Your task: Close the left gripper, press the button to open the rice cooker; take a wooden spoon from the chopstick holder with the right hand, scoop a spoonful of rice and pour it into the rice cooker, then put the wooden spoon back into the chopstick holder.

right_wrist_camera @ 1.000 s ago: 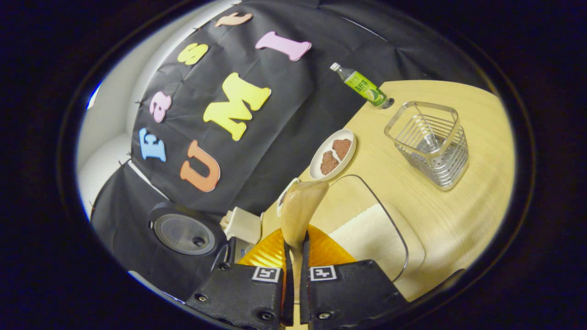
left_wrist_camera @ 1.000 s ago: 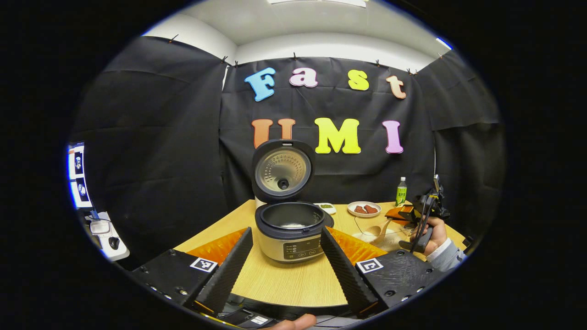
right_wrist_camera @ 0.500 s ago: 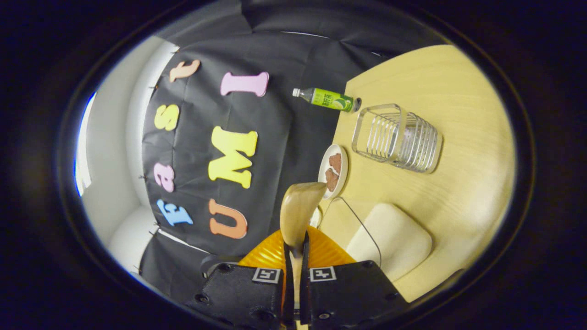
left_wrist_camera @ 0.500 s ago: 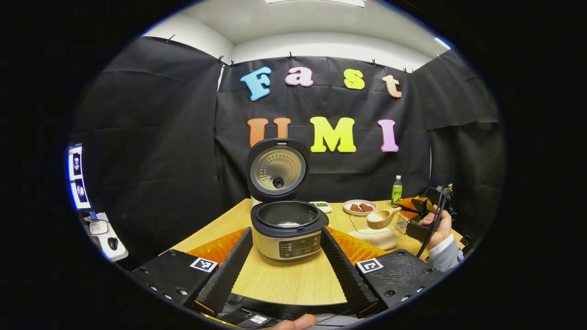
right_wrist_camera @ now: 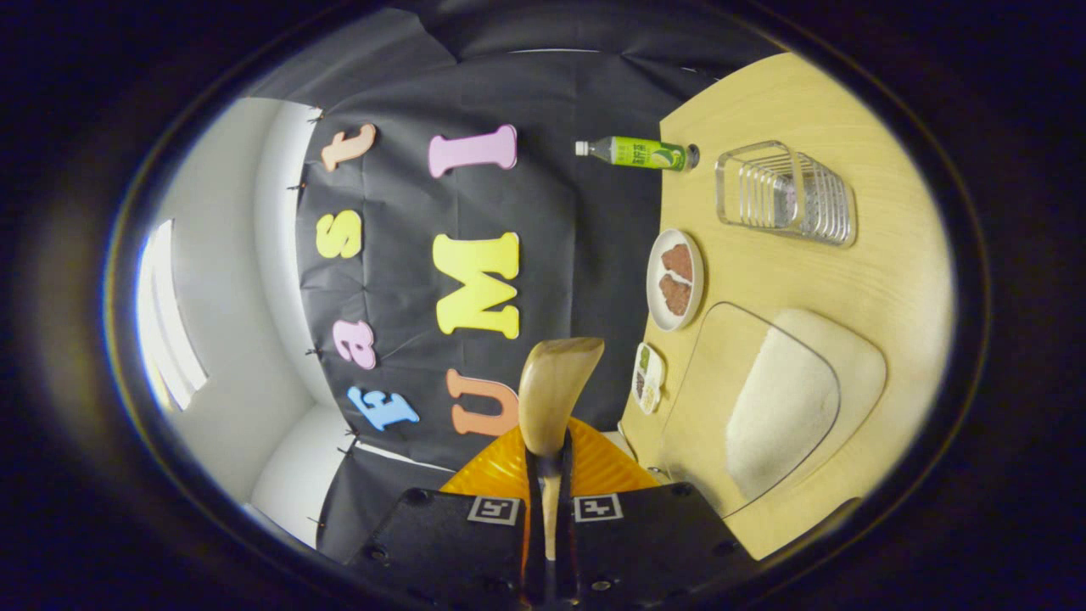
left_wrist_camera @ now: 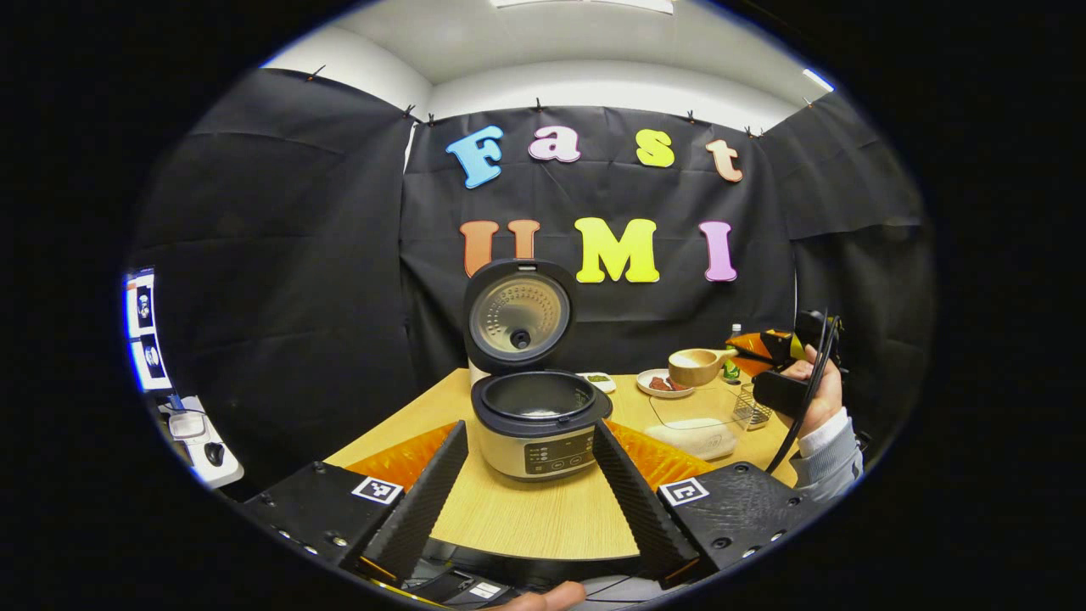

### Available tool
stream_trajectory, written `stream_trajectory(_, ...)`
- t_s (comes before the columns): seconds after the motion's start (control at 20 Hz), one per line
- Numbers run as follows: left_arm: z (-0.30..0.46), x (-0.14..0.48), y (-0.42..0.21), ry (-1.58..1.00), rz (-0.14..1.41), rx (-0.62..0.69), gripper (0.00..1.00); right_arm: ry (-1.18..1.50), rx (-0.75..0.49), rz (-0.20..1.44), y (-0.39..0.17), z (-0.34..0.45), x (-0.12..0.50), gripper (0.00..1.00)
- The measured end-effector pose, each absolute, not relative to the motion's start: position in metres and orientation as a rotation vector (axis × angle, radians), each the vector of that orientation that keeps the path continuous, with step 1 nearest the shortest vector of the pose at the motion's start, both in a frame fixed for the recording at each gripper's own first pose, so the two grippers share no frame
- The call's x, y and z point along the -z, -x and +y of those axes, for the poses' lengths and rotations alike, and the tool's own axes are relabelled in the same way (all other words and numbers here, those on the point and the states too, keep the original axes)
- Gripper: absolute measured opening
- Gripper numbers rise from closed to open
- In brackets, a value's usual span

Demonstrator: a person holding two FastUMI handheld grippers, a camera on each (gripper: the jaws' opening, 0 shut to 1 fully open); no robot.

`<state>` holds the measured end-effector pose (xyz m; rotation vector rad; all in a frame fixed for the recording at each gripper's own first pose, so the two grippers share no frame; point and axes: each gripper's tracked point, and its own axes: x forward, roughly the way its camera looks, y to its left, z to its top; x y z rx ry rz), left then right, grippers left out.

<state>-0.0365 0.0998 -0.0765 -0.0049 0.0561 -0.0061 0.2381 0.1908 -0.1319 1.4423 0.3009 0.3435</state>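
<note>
The right gripper (left_wrist_camera: 768,352), fingers clamped on the wooden spoon (left_wrist_camera: 697,367), has lifted it level, clear of the glass rice dish (left_wrist_camera: 696,424). Next: carry to the open rice cooker (left_wrist_camera: 534,416). Left gripper (left_wrist_camera: 530,484) fingers stand apart.

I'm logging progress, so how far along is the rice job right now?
Done: the rice cooker stands open. In hand: the right hand-held gripper grips the wooden spoon, raised above the glass rice dish. Left: pouring into the cooker and returning the spoon to the chopstick holder.
</note>
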Motion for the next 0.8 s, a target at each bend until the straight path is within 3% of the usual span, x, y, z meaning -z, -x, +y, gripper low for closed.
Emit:
stream_trajectory(0.35, 0.124, 0.079, 0.048, 0.035, 0.061, -0.031, 0.94, -1.314, -0.433, 0.332, -0.245, 0.286, 0.091, 0.1)
stream_trajectory(0.8, 0.139, 0.065, 0.064, 0.074, 0.039, -0.066, 0.95, -1.044, -0.437, 0.311, -0.274, 0.371, 0.07, 0.11)
